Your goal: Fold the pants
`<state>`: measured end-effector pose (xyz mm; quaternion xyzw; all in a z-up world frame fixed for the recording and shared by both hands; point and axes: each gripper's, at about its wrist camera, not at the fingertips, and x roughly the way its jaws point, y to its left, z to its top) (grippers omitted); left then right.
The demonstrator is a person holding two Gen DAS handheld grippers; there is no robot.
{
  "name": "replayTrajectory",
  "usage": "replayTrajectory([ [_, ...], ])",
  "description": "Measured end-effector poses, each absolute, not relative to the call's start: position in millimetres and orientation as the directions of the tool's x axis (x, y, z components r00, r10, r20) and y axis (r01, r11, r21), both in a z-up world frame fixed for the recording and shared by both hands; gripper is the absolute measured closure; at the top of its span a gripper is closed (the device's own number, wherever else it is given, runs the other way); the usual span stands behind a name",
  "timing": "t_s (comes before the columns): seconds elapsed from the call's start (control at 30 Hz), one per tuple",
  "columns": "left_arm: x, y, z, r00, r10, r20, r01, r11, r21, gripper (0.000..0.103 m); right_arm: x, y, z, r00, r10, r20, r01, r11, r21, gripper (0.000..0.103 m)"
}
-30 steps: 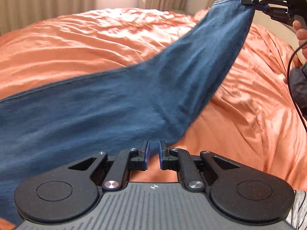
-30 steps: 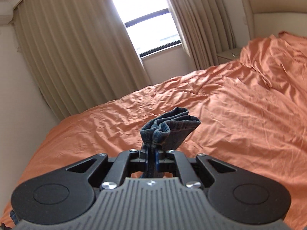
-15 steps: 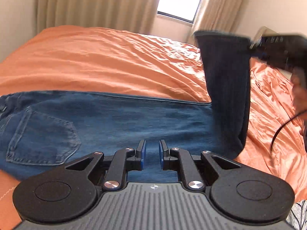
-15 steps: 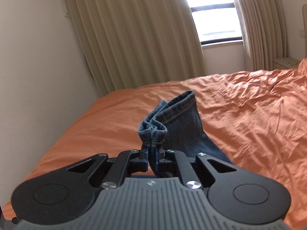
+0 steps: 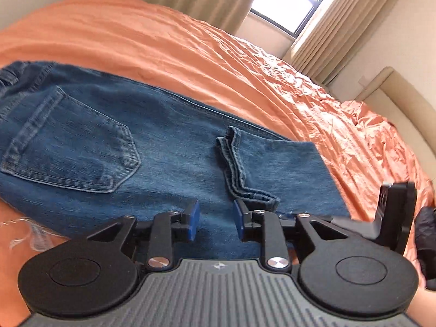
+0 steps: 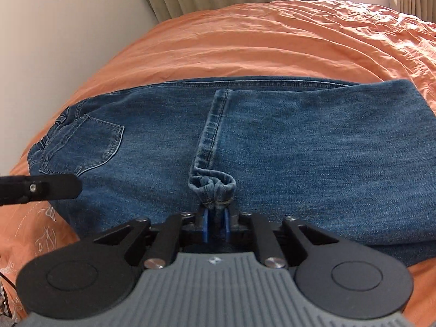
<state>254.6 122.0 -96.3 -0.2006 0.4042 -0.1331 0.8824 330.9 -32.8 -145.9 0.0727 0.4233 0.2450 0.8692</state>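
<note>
Hem laid over the thigh, first fold almost set.

The right gripper [image 6: 215, 227] pinches the bunched hem [image 6: 212, 185], its blue pads narrow with denim between them; I'd press the cuff flat and square before letting go, so the fold keeps its line. The left gripper [image 5: 215, 222] hangs just above the jeans [image 5: 136, 147], fingers wide, holding nothing. The jeans lie doubled on the orange bed [image 5: 190, 43], pocket [image 6: 90, 147] up.

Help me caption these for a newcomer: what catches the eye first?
The blue jeans lie across the orange bedspread, legs doubled back over themselves. The bunched leg hem sits mid-garment, pinched in the right tool. The left tool hangs open over the denim, beside the back pocket.
</note>
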Motion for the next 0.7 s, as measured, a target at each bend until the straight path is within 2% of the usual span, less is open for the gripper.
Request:
replayTrajectory([
  [0.03, 259, 121, -98, 0.636, -0.413, -0.652, 0.069, 0.872, -0.485, 0.065, 335, -37, -144, 0.508, 0.511, -0.693, -0.370, 0.856, 0.361, 0.072],
  [0.1, 270, 117, -101, 0.637, -0.441, -0.632, 0.067, 0.849, -0.524, 0.055, 333, -43, -135, 0.505, 0.532, -0.680, -0.377, 0.844, 0.381, 0.064],
  [0.23, 297, 107, -109, 0.647, -0.471, -0.600, 0.056, 0.814, -0.578, 0.047, 327, -67, -115, 0.592, 0.482, -0.646, -0.369, 0.874, 0.315, 0.056],
  [0.37, 333, 100, -128, 0.650, -0.476, -0.593, 0.019, 0.790, -0.613, 0.044, 336, -103, -110, 0.679, 0.381, -0.628, -0.280, 0.925, 0.258, 0.054],
  [0.53, 371, 99, -155, 0.645, -0.489, -0.587, -0.040, 0.746, -0.665, 0.044, 353, -151, -116, 0.703, 0.354, -0.617, -0.161, 0.924, 0.347, 0.054],
  [0.6, 381, 100, -163, 0.642, -0.497, -0.584, -0.059, 0.727, -0.684, 0.046, 359, -161, -118, 0.708, 0.338, -0.621, -0.130, 0.925, 0.356, 0.055],
  [0.63, 385, 99, -166, 0.636, -0.504, -0.584, -0.061, 0.721, -0.690, 0.051, 362, -164, -119, 0.709, 0.335, -0.621, -0.121, 0.925, 0.360, 0.055],
  [0.7, 389, 97, -169, 0.629, -0.508, -0.589, -0.056, 0.725, -0.686, 0.073, 369, -168, -121, 0.708, 0.331, -0.624, -0.107, 0.924, 0.368, 0.055],
])
